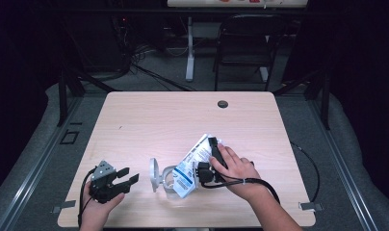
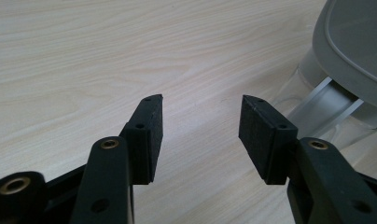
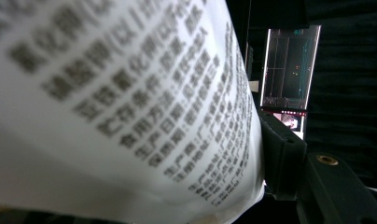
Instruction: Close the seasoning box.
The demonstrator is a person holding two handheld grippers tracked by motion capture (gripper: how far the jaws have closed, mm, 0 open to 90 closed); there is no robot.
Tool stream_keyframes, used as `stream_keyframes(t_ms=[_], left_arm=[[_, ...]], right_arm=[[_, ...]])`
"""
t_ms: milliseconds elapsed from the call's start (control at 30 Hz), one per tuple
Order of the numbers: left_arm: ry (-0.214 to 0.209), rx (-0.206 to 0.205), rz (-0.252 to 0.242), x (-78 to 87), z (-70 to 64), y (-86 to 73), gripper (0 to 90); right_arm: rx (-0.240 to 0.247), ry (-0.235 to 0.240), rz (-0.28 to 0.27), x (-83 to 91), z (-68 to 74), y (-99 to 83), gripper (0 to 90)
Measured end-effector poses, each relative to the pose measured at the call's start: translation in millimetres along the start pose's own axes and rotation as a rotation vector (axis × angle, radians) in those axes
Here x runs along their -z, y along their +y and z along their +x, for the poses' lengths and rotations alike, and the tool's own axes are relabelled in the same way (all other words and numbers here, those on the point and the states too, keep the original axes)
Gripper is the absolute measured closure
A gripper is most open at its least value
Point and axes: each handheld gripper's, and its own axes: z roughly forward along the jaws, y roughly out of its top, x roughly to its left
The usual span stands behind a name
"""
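A white and blue printed packet (image 1: pixel 192 163) lies tilted over a small clear container (image 1: pixel 170 179) whose grey lid (image 1: pixel 154 174) stands open at its left side. My right gripper (image 1: pixel 207 161) is shut on the packet, gripping it along its right edge. In the right gripper view the packet (image 3: pixel 130 107) with blurred print presses against the right finger (image 3: pixel 282 158); the other jaw is hidden behind it. My left gripper (image 1: pixel 131 174) rests open near the table's front left, just left of the lid. Its view shows the open gripper (image 2: pixel 200 121), the lid (image 2: pixel 354 42) and the container (image 2: pixel 326 107).
The light wooden table (image 1: pixel 183 115) has a round cable hole (image 1: pixel 223 104) near its far edge. A black folding chair (image 1: pixel 245 43) and a white table leg (image 1: pixel 189 48) stand beyond it. Dark metal frames flank both sides.
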Motion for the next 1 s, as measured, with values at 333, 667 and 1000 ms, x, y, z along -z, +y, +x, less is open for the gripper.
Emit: stream_keyframes(t_ms=[333,667,1000], left_arm=[[-0.003,0.001,-0.001,-0.2,0.5,-0.2,50.2],[-0.002,0.001,-0.003,-0.1,0.5,0.0,50.3],[-0.001,0.001,-0.004,-0.2,0.5,0.0,50.2]], right_arm=[[-0.001,0.002,0.002,0.1,0.0,0.0,46.4],[0.012,-0.005,-0.01,-0.6,-0.3,0.0,46.5],[0.013,-0.006,-0.008,-0.7,0.0,0.4,46.5]])
